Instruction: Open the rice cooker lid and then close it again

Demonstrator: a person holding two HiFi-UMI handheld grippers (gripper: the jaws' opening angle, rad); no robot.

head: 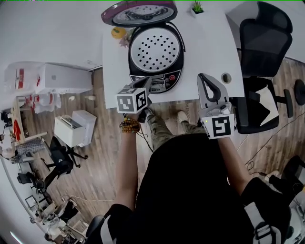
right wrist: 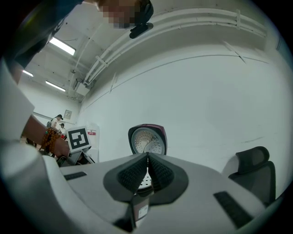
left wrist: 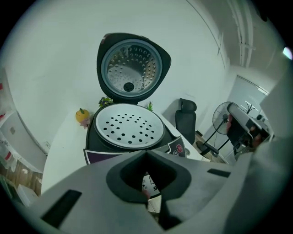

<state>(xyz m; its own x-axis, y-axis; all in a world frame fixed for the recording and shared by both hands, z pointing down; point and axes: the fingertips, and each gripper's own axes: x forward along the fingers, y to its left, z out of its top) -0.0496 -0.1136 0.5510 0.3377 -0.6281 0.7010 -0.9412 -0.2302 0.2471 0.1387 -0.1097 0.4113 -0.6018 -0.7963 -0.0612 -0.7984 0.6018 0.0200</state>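
The black rice cooker (head: 155, 52) stands on the white table (head: 209, 43) with its purple lid (head: 139, 13) swung up and back. A perforated metal tray (left wrist: 129, 127) covers the pot, and the lid's metal underside (left wrist: 132, 67) faces forward. My left gripper (head: 147, 83) is shut and empty, its tips just in front of the cooker's control panel. My right gripper (head: 204, 77) is also shut and empty, held to the right of the cooker, apart from it. In the right gripper view the raised lid (right wrist: 147, 138) shows just above the shut right gripper (right wrist: 147, 157).
A small yellow toy (head: 118, 32) and a potted plant (head: 197, 8) sit at the table's back. A round cable hole (head: 226, 77) is at the front right. A black office chair (head: 264, 43) stands right of the table; a fan (left wrist: 224, 114) is beyond it.
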